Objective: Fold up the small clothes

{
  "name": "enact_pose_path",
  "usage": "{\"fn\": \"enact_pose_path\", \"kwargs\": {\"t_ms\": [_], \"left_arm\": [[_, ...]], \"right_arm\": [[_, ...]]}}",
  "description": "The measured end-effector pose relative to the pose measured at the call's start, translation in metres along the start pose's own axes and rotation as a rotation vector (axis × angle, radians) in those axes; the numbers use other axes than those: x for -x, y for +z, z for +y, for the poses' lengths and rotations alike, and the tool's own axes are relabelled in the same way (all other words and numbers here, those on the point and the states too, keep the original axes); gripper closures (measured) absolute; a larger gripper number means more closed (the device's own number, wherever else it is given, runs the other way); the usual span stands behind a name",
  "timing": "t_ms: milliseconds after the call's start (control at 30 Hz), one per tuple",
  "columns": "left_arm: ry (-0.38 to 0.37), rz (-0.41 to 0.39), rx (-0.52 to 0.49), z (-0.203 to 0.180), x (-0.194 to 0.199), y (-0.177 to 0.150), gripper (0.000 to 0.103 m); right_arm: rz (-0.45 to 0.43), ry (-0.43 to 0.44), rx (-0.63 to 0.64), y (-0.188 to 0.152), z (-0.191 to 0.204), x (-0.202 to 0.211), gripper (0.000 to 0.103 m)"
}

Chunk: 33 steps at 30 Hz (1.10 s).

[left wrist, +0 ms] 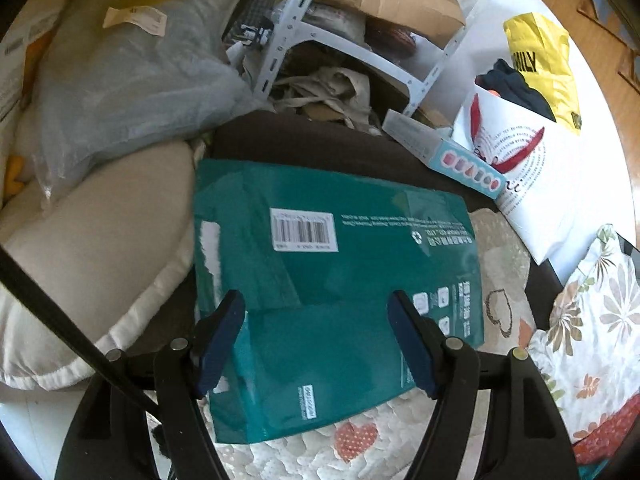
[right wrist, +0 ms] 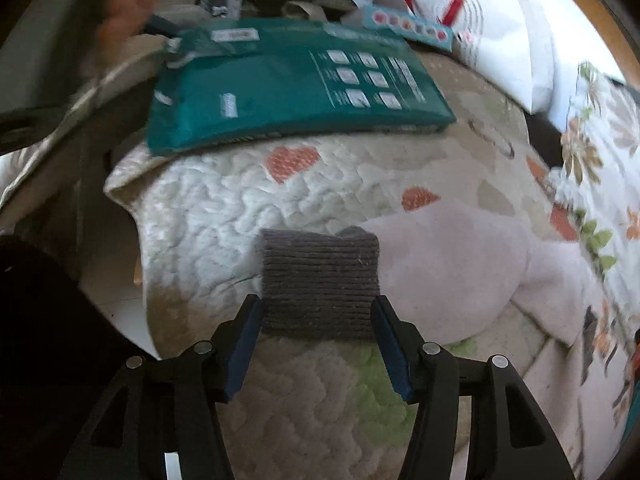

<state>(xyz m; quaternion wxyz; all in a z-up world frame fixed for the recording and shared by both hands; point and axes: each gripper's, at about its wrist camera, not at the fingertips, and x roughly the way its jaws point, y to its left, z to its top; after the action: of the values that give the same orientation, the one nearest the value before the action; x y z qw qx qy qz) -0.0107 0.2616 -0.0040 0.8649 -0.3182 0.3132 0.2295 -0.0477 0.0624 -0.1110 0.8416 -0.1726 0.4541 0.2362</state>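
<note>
A folded grey ribbed knit piece (right wrist: 319, 280), roughly square, lay flat on the quilted bedspread (right wrist: 208, 216), whose puckered cream fabric carried orange heart patches. Its right edge touched a soft pale pink garment (right wrist: 448, 264) spread beside it. The right claw (right wrist: 316, 344) hung just in front of the knit piece, blue-padded fingers apart, one at each near corner. Farther back, a glossy teal plastic package (left wrist: 332, 280) with a white barcode label rested on the quilt's far edge. The left claw (left wrist: 318, 340) hovered over that package, jaws wide apart and gripping nothing. A plump beige cushion (left wrist: 100, 248) lay beside the package.
</note>
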Motion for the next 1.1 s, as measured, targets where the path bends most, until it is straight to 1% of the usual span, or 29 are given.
{"fn": "enact_pose_path", "kwargs": {"t_ms": [33,67,100,167,267,333,367,400,467,533,567,600,667,700,733,767,800,833,867,933,967,1033,1100], "left_arm": [[-0.003,0.003,-0.005,-0.003,0.000,-0.001,0.030],[-0.012,0.005,-0.014,-0.007,0.001,-0.002,0.030],[-0.017,0.007,-0.016,-0.010,0.001,-0.003,0.030],[-0.035,0.008,-0.032,-0.017,0.005,-0.006,0.030],[-0.062,0.009,-0.076,-0.034,0.010,-0.015,0.030],[-0.082,0.014,-0.119,-0.048,0.012,-0.025,0.030],[-0.090,0.018,-0.144,-0.056,0.012,-0.031,0.030],[-0.100,0.022,-0.173,-0.065,0.013,-0.037,0.030],[-0.115,0.030,-0.216,-0.081,0.014,-0.050,0.030],[-0.139,0.043,-0.262,-0.099,0.016,-0.064,0.030],[-0.150,0.049,-0.282,-0.106,0.016,-0.070,0.030],[-0.163,0.054,-0.305,-0.116,0.017,-0.077,0.030],[-0.191,0.062,-0.348,-0.136,0.018,-0.092,0.030],[-0.202,0.068,-0.364,-0.144,0.018,-0.098,0.030],[-0.213,0.073,-0.380,-0.152,0.018,-0.105,0.030],[-0.222,0.079,-0.403,-0.161,0.018,-0.113,0.030],[-0.229,0.087,-0.427,-0.171,0.017,-0.122,0.030],[-0.234,0.096,-0.446,-0.179,0.016,-0.130,0.030],[-0.242,0.107,-0.465,-0.188,0.015,-0.137,0.030],[-0.259,0.133,-0.494,-0.203,0.016,-0.147,0.030],[-0.268,0.146,-0.511,-0.213,0.016,-0.154,0.030],[-0.277,0.166,-0.535,-0.226,0.014,-0.162,0.030],[-0.286,0.184,-0.555,-0.236,0.013,-0.170,0.030]], "right_arm": [[0.007,0.024,-0.050,0.003,-0.008,-0.002,0.077],[0.004,0.033,-0.088,0.005,-0.014,0.000,0.094],[-0.005,0.059,-0.152,0.008,-0.026,0.005,0.096],[-0.043,0.062,-0.223,0.011,-0.045,0.021,0.096],[-0.143,0.026,-0.363,0.013,-0.094,0.065,0.097],[-0.224,-0.023,-0.496,0.002,-0.148,0.109,0.097],[-0.242,-0.042,-0.531,-0.002,-0.164,0.121,0.097],[-0.274,-0.080,-0.609,-0.018,-0.197,0.146,0.097],[-0.302,-0.130,-0.708,-0.046,-0.233,0.176,0.097],[-0.312,-0.218,-0.834,-0.094,-0.278,0.209,0.097],[-0.306,-0.261,-0.879,-0.113,-0.293,0.219,0.097],[-0.284,-0.332,-0.955,-0.148,-0.315,0.231,0.097],[-0.246,-0.411,-1.032,-0.189,-0.335,0.240,0.097],[-0.203,-0.472,-1.057,-0.210,-0.346,0.240,0.097],[-0.130,-0.546,-1.072,-0.231,-0.361,0.236,0.096],[-0.067,-0.598,-1.080,-0.245,-0.370,0.231,0.095],[0.037,-0.680,-1.097,-0.264,-0.380,0.222,0.093],[0.067,-0.711,-1.109,-0.273,-0.383,0.221,0.093],[0.042,-0.711,-1.125,-0.280,-0.382,0.224,0.093],[-0.012,-0.688,-1.131,-0.279,-0.379,0.231,0.092],[-0.027,-0.683,-1.110,-0.270,-0.377,0.231,0.088],[-0.034,-0.676,-1.036,-0.250,-0.370,0.228,0.088],[-0.045,-0.653,-0.950,-0.220,-0.360,0.217,0.088]]}}
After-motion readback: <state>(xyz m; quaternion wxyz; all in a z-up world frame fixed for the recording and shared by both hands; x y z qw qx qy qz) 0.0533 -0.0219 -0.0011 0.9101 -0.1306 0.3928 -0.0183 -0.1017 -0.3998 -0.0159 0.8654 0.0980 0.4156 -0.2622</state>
